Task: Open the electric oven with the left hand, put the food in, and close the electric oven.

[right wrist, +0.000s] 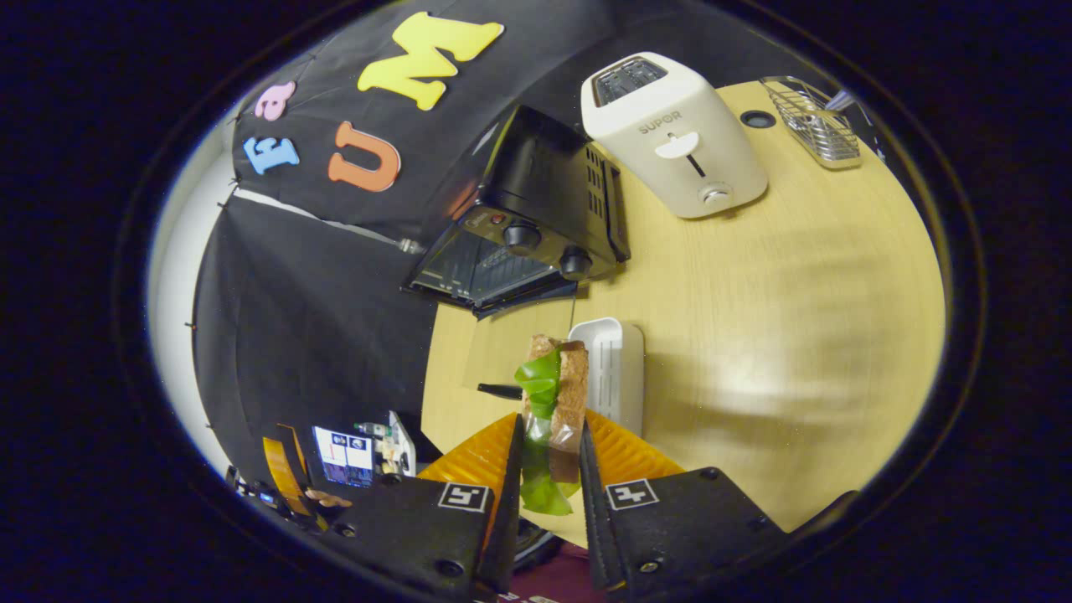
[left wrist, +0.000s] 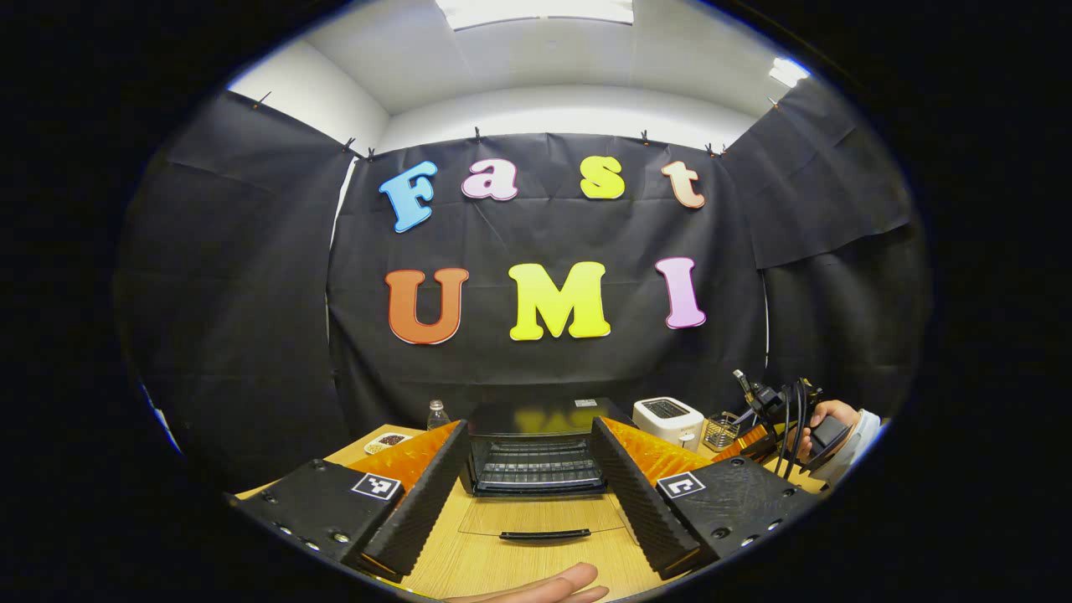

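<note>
— Oven status?
— Black electric oven (left wrist: 536, 452) door (left wrist: 540, 515) lies flat open on the wood desk (right wrist: 796, 293), straight ahead of my spread left hand-held gripper (left wrist: 519, 502).
— Food?
— My right hand-held gripper (right wrist: 548, 469) pinches the brown-bread lettuce sandwich (right wrist: 557, 394) upright; oven lies ahead-left.

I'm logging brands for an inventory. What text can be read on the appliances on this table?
"SUPOR": on the front of the toaster.
Small mark above the knobs of the oven: too small to read.
The sticker on the oven's top: blurred, unreadable.
</note>
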The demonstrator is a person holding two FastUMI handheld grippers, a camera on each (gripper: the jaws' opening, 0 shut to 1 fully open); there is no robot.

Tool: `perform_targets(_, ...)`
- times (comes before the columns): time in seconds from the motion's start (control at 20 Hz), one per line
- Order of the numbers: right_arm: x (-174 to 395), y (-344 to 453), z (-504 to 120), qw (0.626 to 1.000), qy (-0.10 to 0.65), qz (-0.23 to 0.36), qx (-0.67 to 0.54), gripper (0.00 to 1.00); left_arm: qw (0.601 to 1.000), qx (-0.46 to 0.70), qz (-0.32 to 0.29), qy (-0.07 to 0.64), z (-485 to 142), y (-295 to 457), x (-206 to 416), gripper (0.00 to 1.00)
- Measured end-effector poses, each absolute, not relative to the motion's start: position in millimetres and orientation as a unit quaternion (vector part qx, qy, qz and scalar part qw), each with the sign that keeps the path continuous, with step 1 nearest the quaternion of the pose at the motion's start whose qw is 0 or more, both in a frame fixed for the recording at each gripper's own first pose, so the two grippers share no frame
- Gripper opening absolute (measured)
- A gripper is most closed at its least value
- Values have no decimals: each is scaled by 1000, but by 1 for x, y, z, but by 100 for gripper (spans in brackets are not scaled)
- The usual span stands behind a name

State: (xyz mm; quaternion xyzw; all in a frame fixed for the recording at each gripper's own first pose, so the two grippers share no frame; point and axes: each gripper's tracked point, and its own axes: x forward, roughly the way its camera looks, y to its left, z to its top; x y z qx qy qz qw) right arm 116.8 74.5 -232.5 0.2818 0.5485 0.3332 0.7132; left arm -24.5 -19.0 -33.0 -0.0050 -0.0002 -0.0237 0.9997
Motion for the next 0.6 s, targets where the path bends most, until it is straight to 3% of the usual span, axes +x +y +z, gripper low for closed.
perform_targets(0.3,88,132,-219,751,475,331,317,37,1000,-1,-20,-15,-29,13,-34,95)
perform_targets(0.6,69,227,-218,738,419,347,399,37,1000,-3,3,-23,-25,55,-39,95)
